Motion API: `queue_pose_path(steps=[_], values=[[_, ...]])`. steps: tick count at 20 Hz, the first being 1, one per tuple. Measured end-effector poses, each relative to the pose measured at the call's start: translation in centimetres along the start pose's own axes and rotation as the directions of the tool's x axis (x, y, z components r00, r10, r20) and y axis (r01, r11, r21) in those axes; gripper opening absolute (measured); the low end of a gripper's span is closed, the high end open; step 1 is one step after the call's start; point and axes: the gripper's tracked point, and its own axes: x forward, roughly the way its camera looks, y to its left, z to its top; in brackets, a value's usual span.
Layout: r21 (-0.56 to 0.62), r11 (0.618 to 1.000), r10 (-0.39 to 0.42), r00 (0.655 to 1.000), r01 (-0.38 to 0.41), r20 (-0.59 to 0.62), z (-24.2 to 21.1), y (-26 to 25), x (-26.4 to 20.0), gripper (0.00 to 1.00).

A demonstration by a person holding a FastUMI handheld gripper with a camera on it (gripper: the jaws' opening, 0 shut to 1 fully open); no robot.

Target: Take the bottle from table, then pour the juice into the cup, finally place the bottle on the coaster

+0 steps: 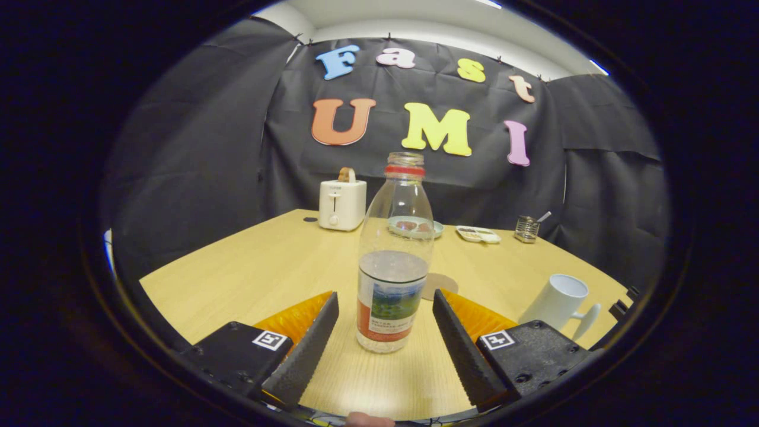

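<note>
A clear plastic bottle [393, 261] with a red neck ring, no cap and a colourful label stands upright on the wooden table [249, 279]. It holds clear liquid in its lower half. My gripper [385, 302] is open, its two fingers on either side of the bottle's lower part with a gap on each side, touching nothing. A round brown coaster [440, 286] lies just behind the bottle, partly hidden by it. A white cup [559, 302] with a handle stands to the right, beyond the right finger.
A white toaster [341, 204] with a slice in it stands at the table's back left. A small plate [415, 226], a flat white dish [478, 235] and a small glass holder [526, 229] sit along the far side.
</note>
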Motion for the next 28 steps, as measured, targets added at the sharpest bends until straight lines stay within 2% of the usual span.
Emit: queue_pose_path(steps=[4,10,13,18,23,25,26,28], values=[[-0.035,0.999,-0.008,1.000,0.008,0.001,-0.2,-0.1,2.1,1.00],[-0.020,0.999,0.039,0.999,-0.039,0.027,0.6,0.2,3.3,1.00],[0.004,0.998,0.061,0.998,-0.061,0.030,1.1,0.3,3.3,0.86],[0.038,0.998,0.055,0.997,-0.057,0.046,3.4,-1.2,1.8,0.80],[0.097,0.993,0.062,0.995,-0.069,0.079,6.2,-4.0,0.1,0.78],[0.134,0.990,0.029,0.997,-0.039,0.077,6.5,-6.0,-0.6,0.78],[0.172,0.985,0.022,0.997,-0.034,0.073,6.5,-6.9,-0.7,0.78],[0.284,0.956,0.058,0.996,-0.075,0.069,6.5,-7.1,-0.9,0.78]])
